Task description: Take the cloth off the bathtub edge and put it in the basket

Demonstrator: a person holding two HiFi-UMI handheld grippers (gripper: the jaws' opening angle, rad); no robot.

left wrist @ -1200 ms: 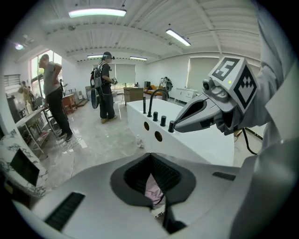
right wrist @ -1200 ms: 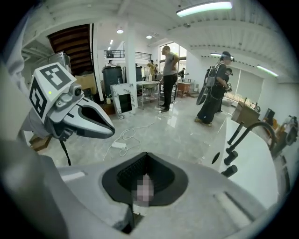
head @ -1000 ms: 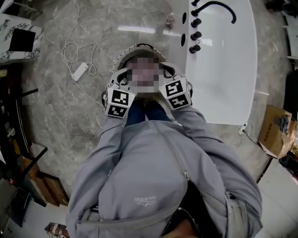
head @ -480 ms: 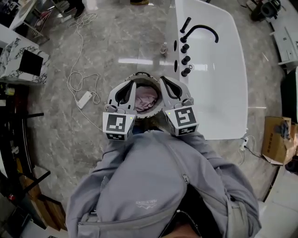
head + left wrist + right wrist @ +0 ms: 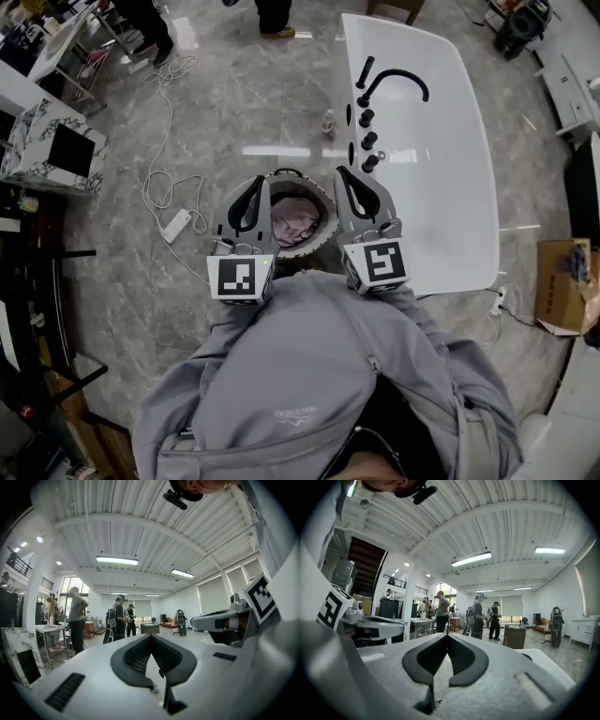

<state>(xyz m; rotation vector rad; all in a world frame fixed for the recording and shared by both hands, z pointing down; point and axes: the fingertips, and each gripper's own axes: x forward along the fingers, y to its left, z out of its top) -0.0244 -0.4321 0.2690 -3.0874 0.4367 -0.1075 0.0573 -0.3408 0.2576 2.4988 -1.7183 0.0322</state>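
The pink cloth (image 5: 294, 221) lies bunched inside the round basket (image 5: 324, 208) on the floor just left of the white bathtub (image 5: 441, 178). My left gripper (image 5: 260, 182) and right gripper (image 5: 340, 174) are held side by side in front of my chest, above the basket's two sides. Both are shut and hold nothing. In the left gripper view the left gripper (image 5: 151, 637) has its jaws together and points level into the room, with the right gripper (image 5: 225, 620) beside it. In the right gripper view the right gripper (image 5: 447, 634) is likewise closed and empty.
A black faucet (image 5: 396, 81) and knobs sit on the tub's left rim. A small bottle (image 5: 328, 122) stands on the floor by the tub. A power strip (image 5: 176, 223) with cable lies left, a cardboard box (image 5: 562, 286) right. People (image 5: 75, 616) stand far off.
Both grippers have drawn apart and back toward my chest, and the basket with the pink cloth in it has come into sight between them. Both jaws stay shut.
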